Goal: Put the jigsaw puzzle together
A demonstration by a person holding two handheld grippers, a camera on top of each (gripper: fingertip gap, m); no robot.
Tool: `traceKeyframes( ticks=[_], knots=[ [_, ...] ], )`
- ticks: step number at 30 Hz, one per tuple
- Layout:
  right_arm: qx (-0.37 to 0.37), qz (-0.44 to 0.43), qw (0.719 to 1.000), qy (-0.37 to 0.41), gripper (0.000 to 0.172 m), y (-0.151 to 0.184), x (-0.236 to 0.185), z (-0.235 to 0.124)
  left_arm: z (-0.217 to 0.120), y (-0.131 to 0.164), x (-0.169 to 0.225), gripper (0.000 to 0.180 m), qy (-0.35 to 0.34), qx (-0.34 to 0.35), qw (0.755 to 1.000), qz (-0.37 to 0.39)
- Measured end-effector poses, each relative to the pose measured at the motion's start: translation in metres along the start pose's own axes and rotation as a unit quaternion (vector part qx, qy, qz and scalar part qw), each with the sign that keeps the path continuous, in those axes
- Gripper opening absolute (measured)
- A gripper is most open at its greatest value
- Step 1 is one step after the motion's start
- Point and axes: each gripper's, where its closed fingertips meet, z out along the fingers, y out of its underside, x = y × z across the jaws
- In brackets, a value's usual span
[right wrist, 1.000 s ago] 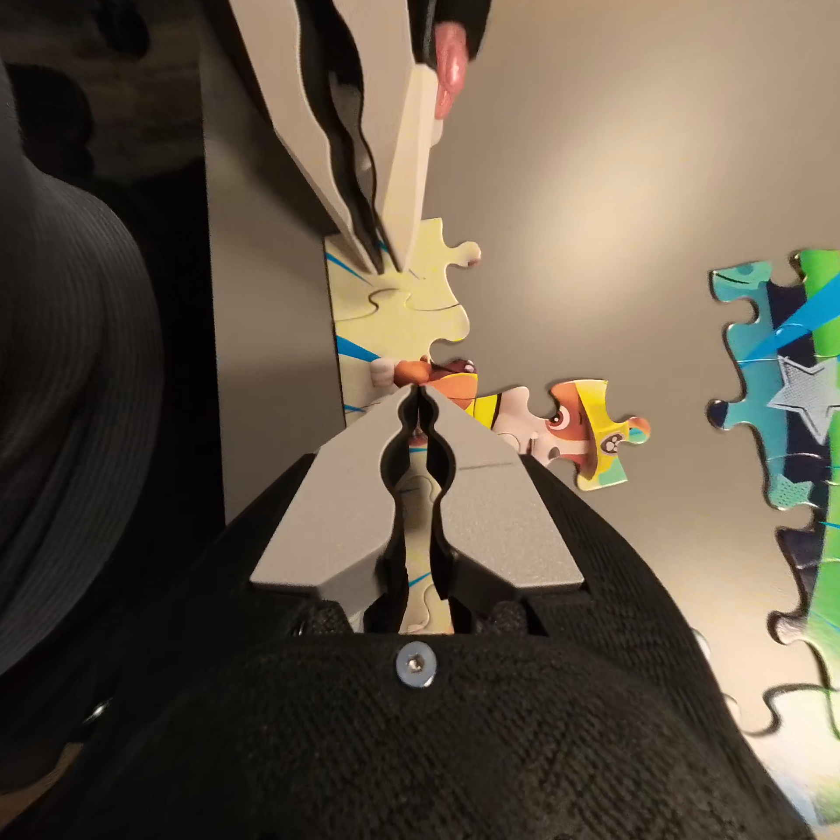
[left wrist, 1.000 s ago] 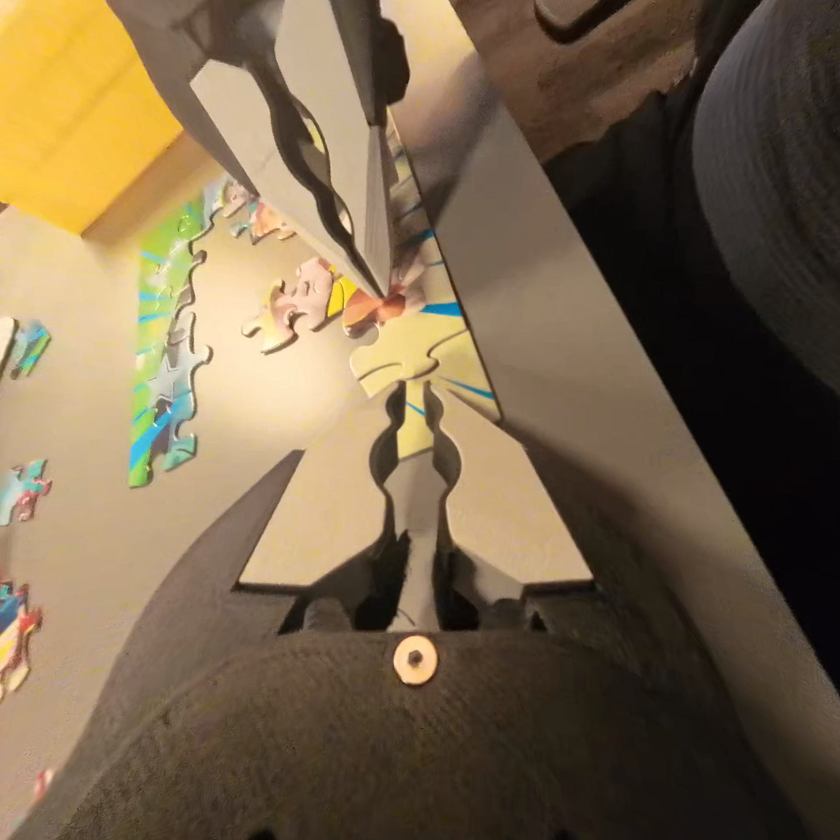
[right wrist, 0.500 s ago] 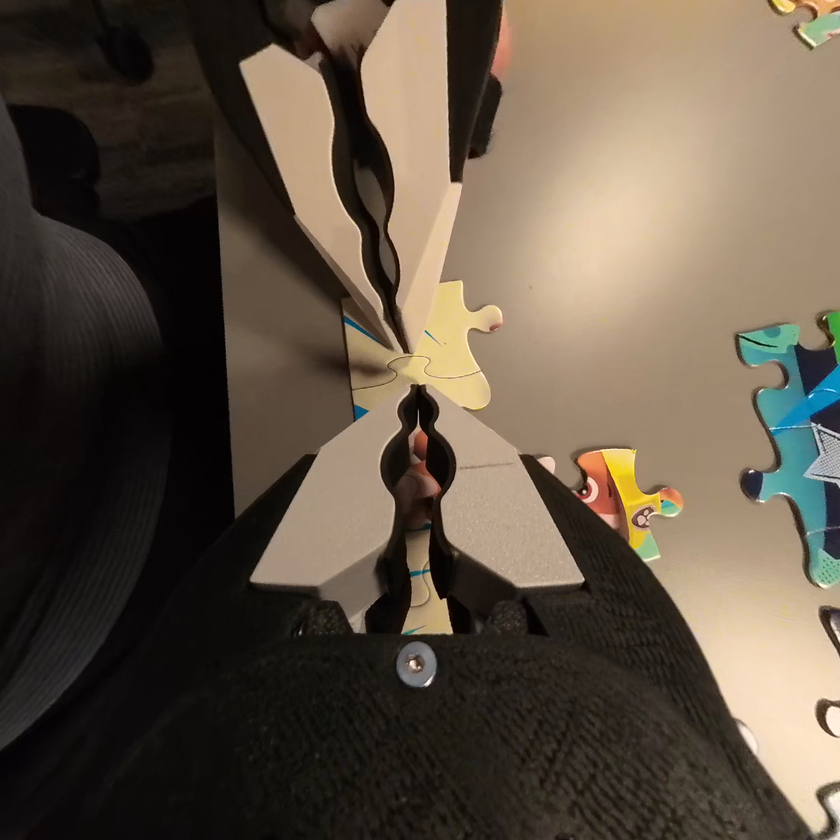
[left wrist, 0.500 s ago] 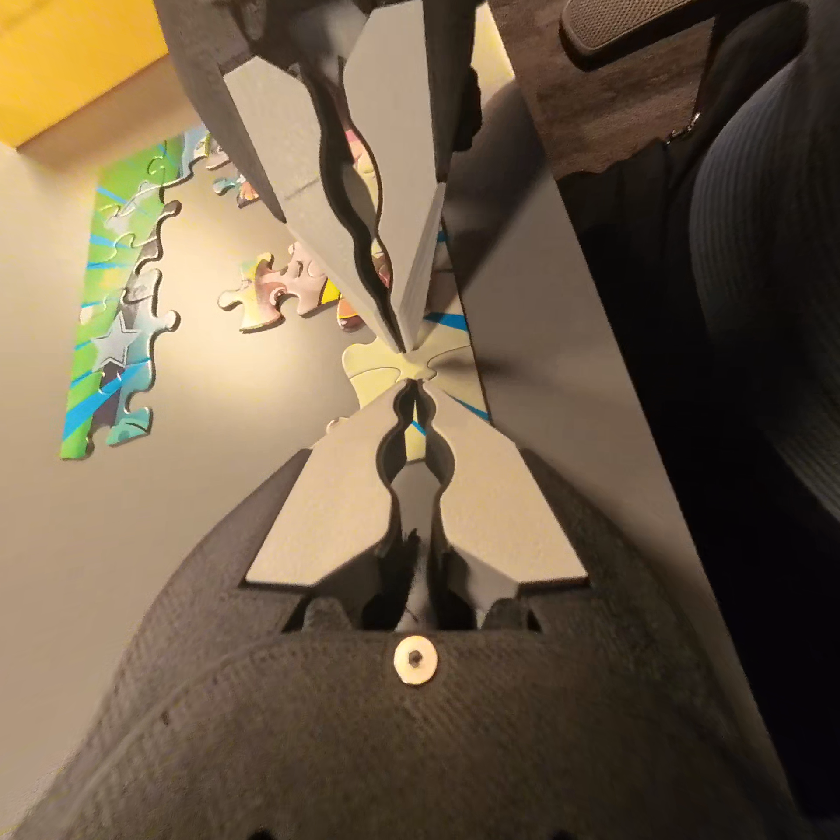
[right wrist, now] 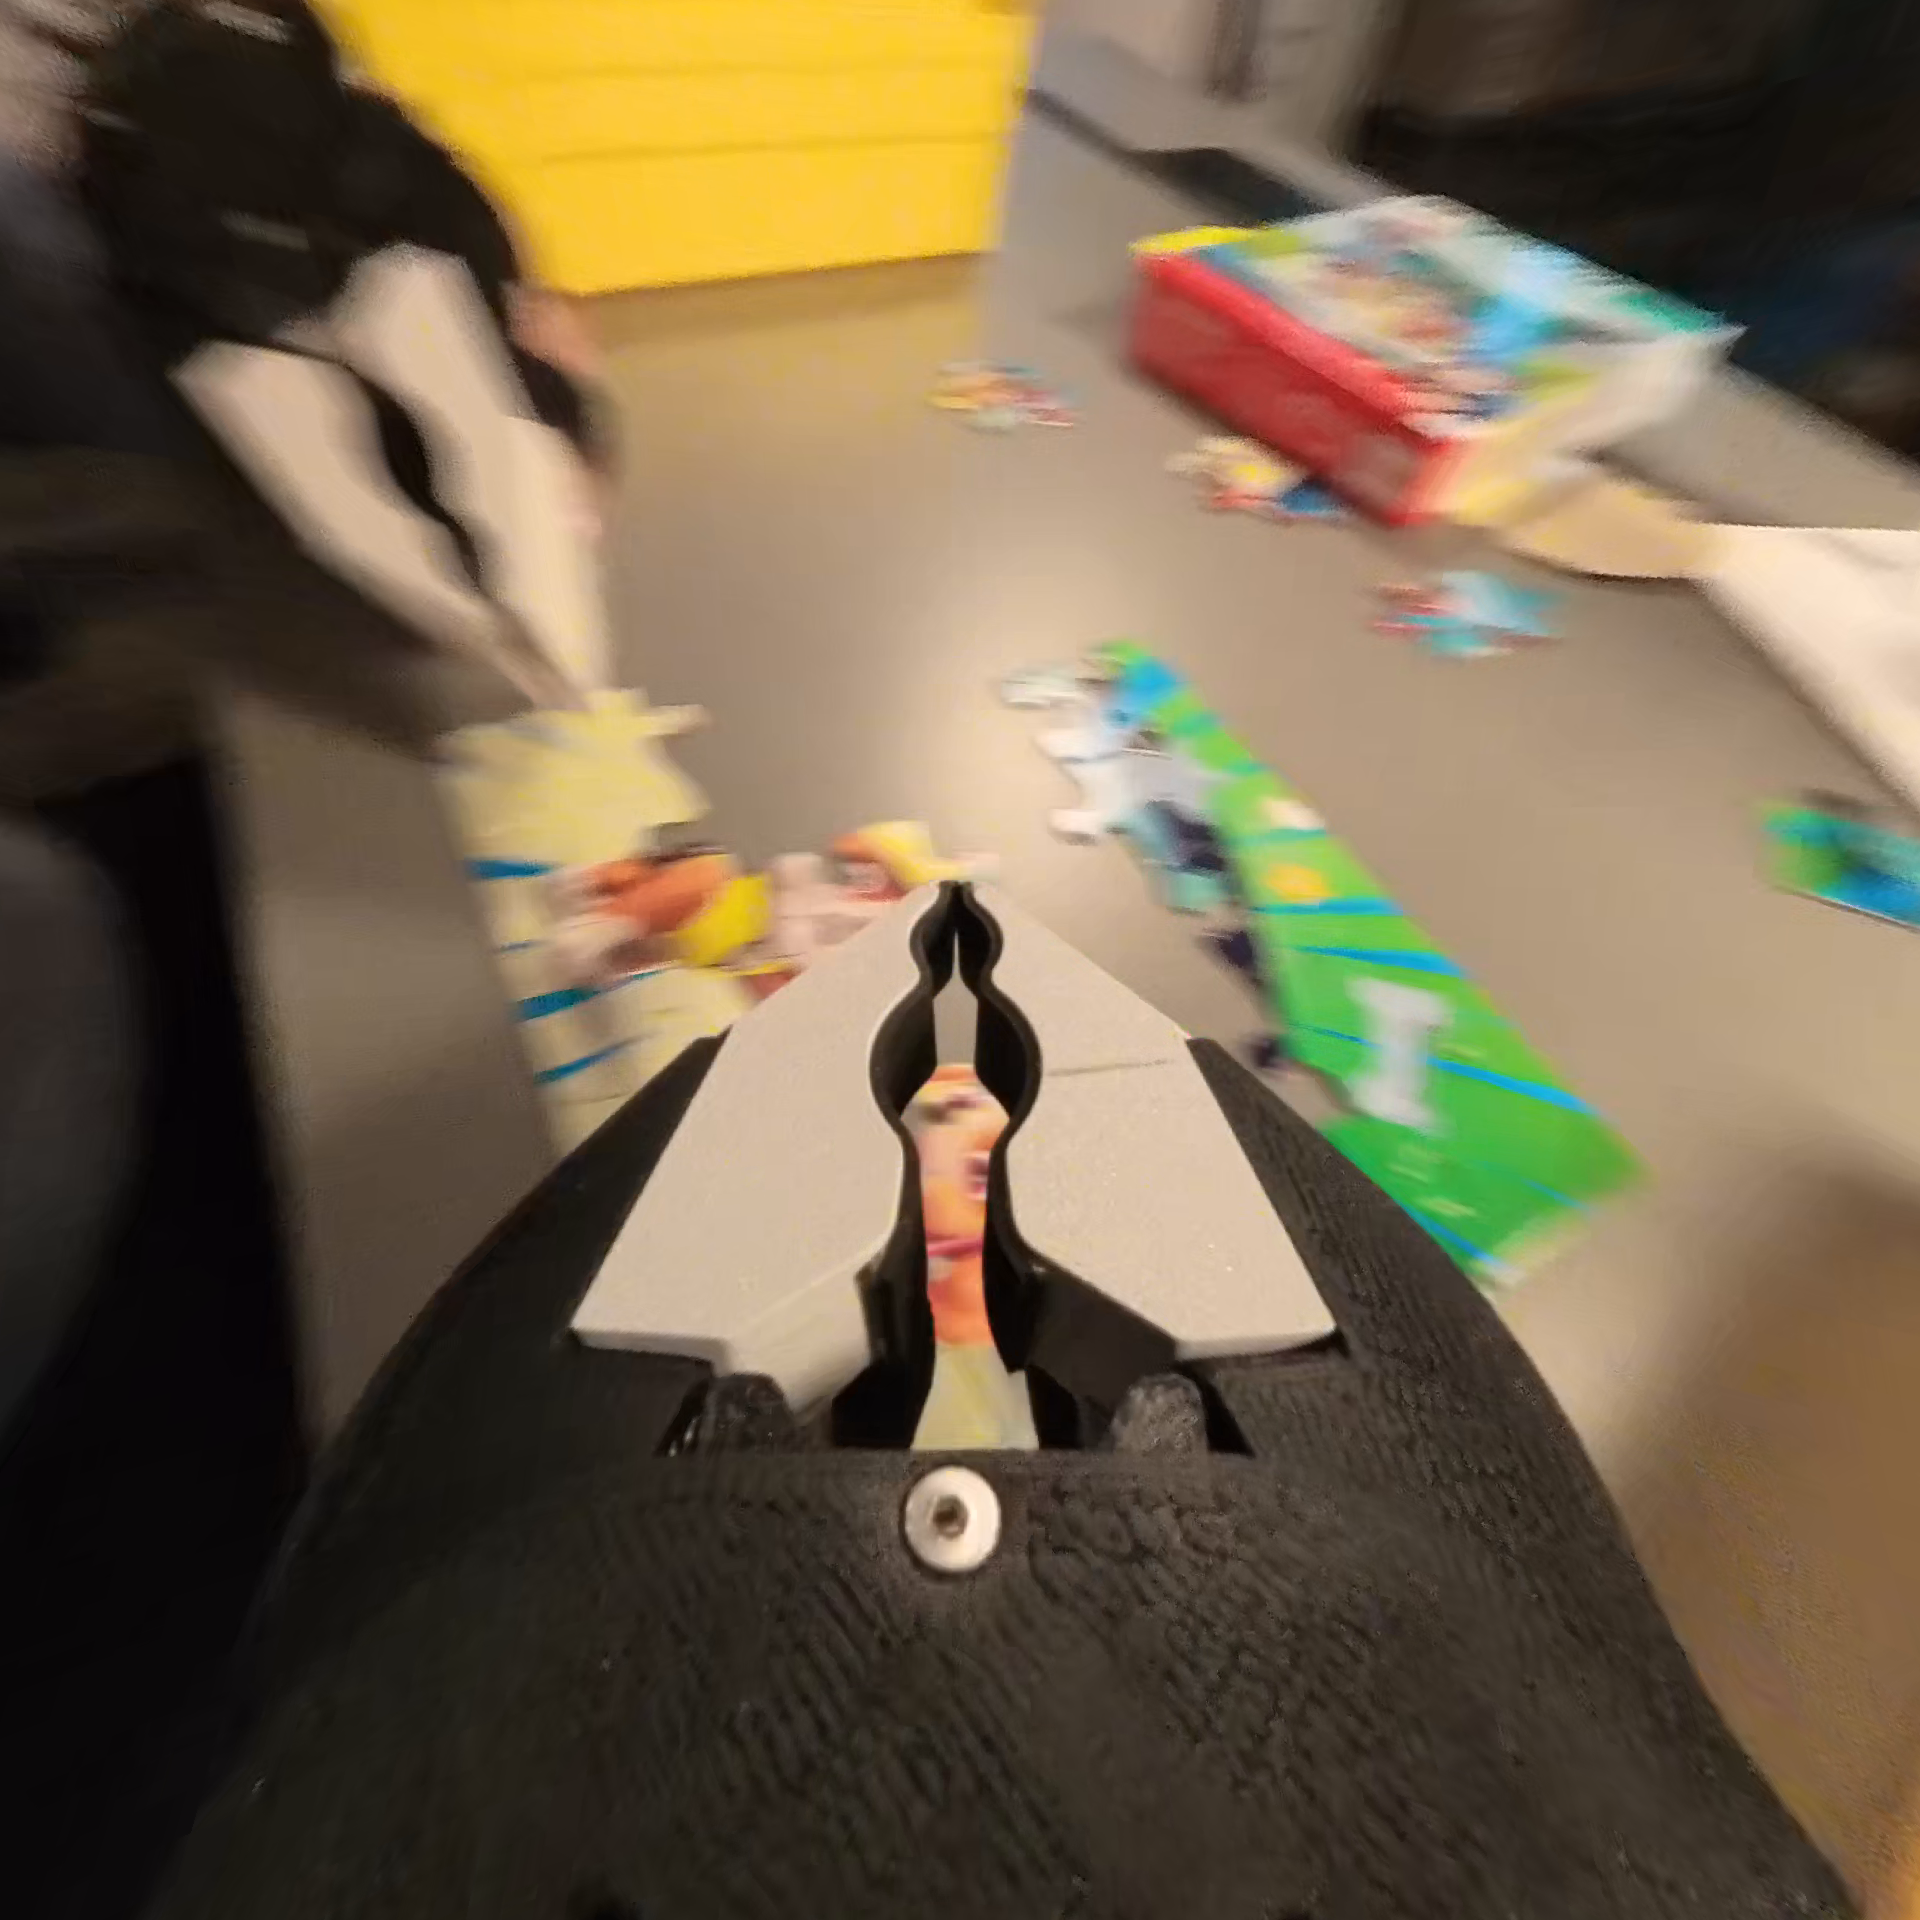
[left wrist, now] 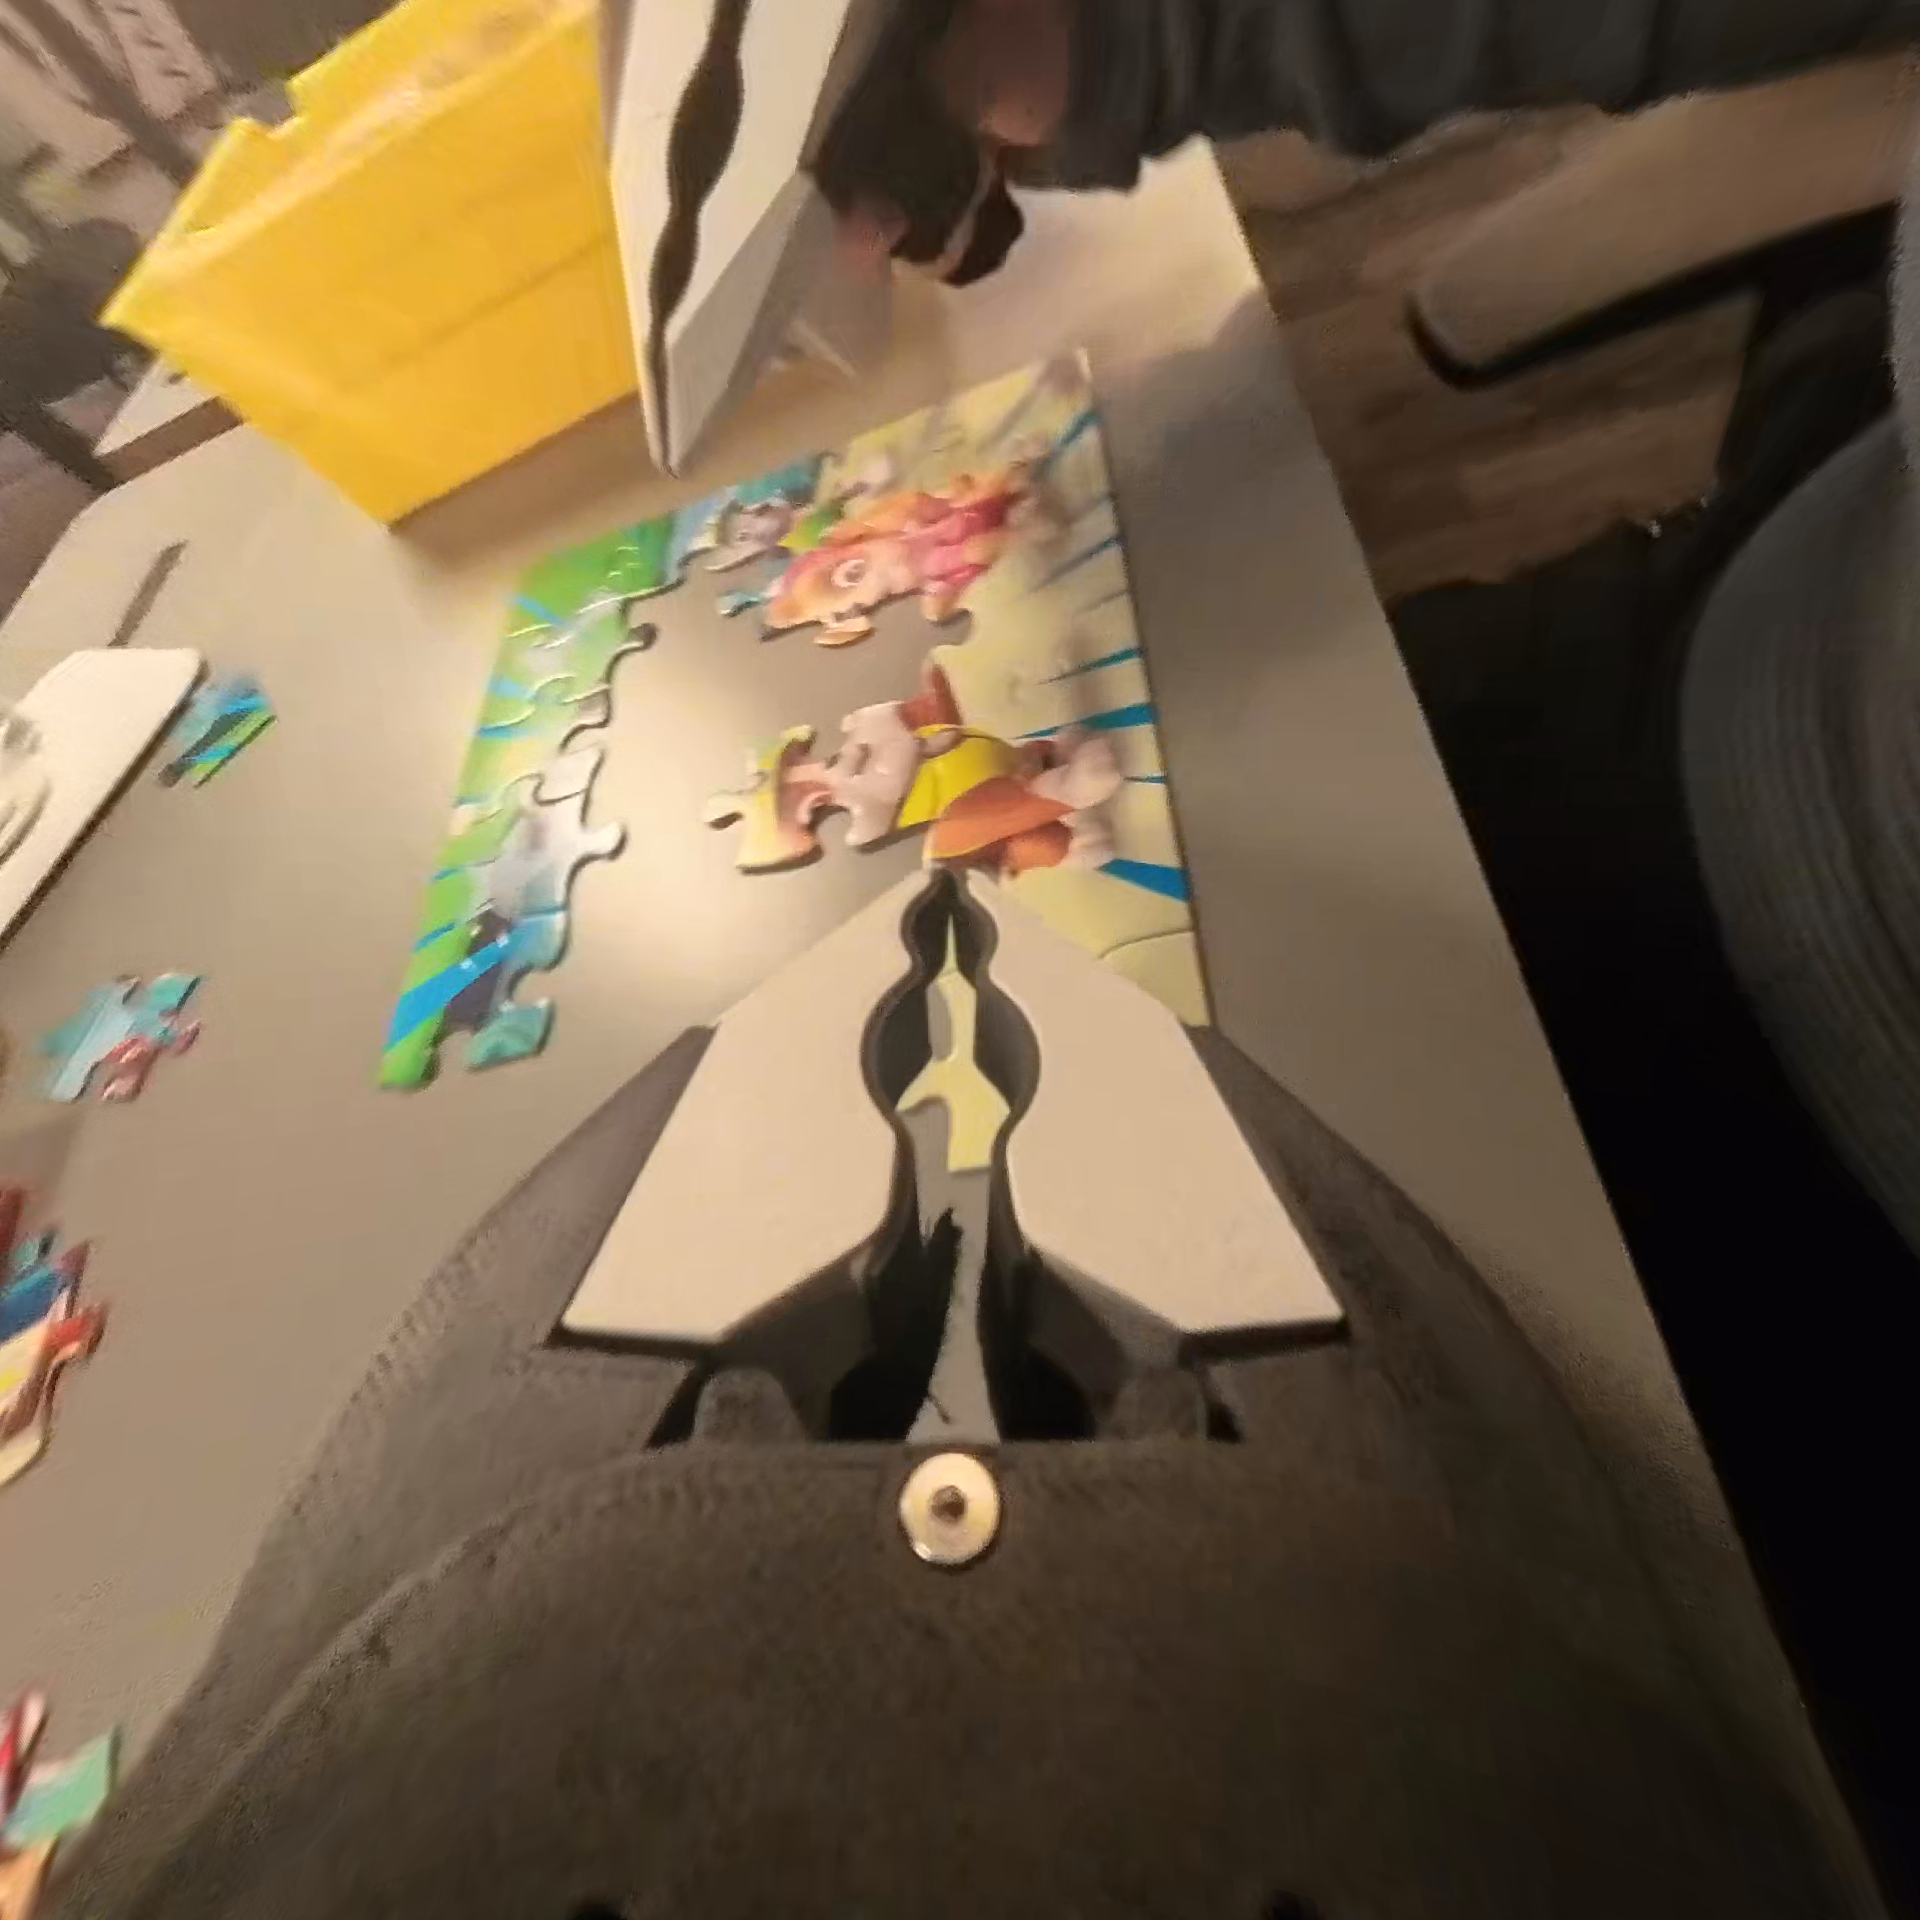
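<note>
The grey table fills most of both views; the right wrist view is heavily motion-blurred.

The yellow bin occupies the upper left of the left wrist view and the top centre of the right wrist view.

A red puzzle box with a colourful lid lies in the upper right of the right wrist view, with loose pieces scattered just beside it.

The partly assembled jigsaw puzzle lies along the table's edge at centre frame in the left wrist view. A green border strip of joined pieces runs at centre left, well apart from the cream edge section. Between them juts a joined run of pieces with an orange-and-yellow cartoon figure.

Left gripper: fingertips together at frame centre, nothing between them, positioned over the cream puzzle section near the cartoon figure.

Right gripper: fingertips together, nothing clamped, raised above the cartoon figure. In the left wrist view it appears at top centre, clear of the table.
</note>
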Motion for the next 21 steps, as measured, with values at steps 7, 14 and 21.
traceKeyframes(
  ticks=[7, 14, 21],
  knots=[
    [-0.102, -0.008, 0.98, -0.174, 0.0, 0.041, -0.075, 0.008, 0.024, 0.015, 0.026, 0.0, 0.077, -0.06, 0.995, 0.002],
    [-0.054, -0.08, 0.995, 0.001, 0.0, 0.007, -0.018, 0.008, -0.009, -0.011, -0.038, 0.0, -0.066, 0.075, 0.994, -0.054],
    [0.136, -0.183, 0.935, 0.272, 0.0, -0.054, 0.114, -0.013, -0.101, 0.013, -0.17, 0.0, -0.356, 0.182, 0.909, -0.115]
  ],
)
